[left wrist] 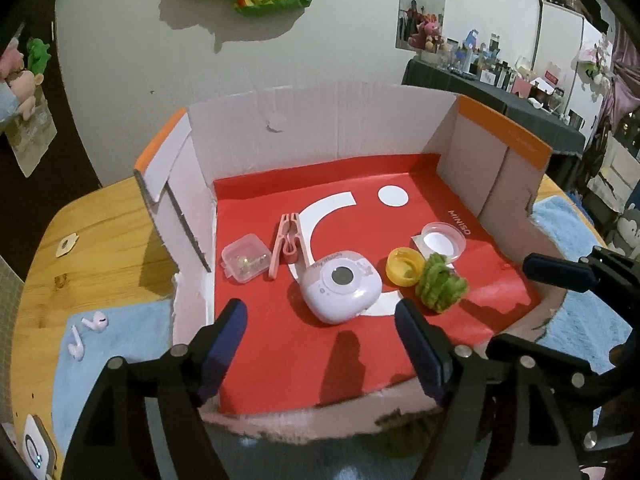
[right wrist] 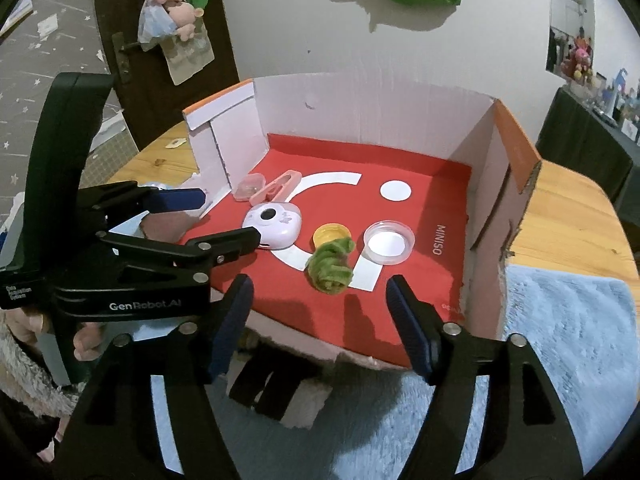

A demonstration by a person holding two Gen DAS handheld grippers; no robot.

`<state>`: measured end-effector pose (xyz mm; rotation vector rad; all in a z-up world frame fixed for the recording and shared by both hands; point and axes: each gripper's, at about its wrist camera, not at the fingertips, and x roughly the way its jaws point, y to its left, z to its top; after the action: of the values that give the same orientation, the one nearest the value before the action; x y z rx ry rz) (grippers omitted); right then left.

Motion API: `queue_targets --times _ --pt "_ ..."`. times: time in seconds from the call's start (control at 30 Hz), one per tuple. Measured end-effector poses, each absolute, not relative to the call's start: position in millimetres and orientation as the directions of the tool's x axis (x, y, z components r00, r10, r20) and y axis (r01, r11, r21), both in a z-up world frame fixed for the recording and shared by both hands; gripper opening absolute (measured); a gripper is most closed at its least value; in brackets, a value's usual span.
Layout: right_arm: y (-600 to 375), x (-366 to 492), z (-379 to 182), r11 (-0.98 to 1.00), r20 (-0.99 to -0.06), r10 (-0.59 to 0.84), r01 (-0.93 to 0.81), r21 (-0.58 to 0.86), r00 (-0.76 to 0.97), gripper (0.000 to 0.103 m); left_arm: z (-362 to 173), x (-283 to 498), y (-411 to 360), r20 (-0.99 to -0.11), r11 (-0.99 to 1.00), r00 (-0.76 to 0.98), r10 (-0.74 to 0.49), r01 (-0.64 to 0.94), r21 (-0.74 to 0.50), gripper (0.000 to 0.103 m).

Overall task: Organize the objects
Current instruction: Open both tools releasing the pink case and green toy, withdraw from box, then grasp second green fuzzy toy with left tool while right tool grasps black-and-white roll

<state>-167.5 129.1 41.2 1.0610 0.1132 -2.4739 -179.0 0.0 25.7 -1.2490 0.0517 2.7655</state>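
Note:
A cardboard box with a red floor holds a lilac earbud case, a pink clothes peg, a small clear box, a yellow cap, a green fuzzy bundle and a clear round lid. My left gripper is open and empty above the box's near edge, just before the case. My right gripper is open and empty near the front wall, the green bundle just ahead. Two pink earbuds lie on a blue cloth outside the box, at the left.
The box sits on a wooden table with blue fluffy cloths to its left and right. A white device lies at the near left edge. A wall stands behind, and a cluttered dark table at the far right.

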Motion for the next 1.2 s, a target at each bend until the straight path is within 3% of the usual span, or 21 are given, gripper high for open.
queue_targets --times 0.17,0.3,0.73,1.07,1.2 --pt "131.4 -155.2 46.4 -0.9 -0.694 -0.365 0.426 0.092 -0.621 0.073 28.9 -166.3 -0.1 -0.743 -0.994 -0.663 0.088 -0.108 -0.021 0.081" --pt "133.3 -143.9 51.2 -0.902 -0.68 -0.364 0.423 0.086 -0.637 0.079 31.0 -156.8 0.4 -0.736 -0.994 -0.67 0.091 -0.108 -0.025 0.083" --pt "143.1 -104.4 62.2 -0.904 -0.637 -0.373 0.419 0.086 -0.674 0.08 30.4 -119.7 6.4 -0.731 -0.989 -0.67 0.131 -0.134 -0.054 0.084" --pt "142.5 -92.5 34.1 -0.9 -0.675 -0.388 0.417 0.129 -0.628 0.08 14.2 -100.9 14.2 -0.741 -0.988 -0.66 0.125 -0.154 -0.03 0.084" --pt "137.0 -95.4 18.6 -0.903 -0.703 -0.372 0.41 0.125 -0.606 0.08 2.4 -108.1 11.1 -0.764 -0.989 -0.633 0.126 -0.139 -0.048 0.076"
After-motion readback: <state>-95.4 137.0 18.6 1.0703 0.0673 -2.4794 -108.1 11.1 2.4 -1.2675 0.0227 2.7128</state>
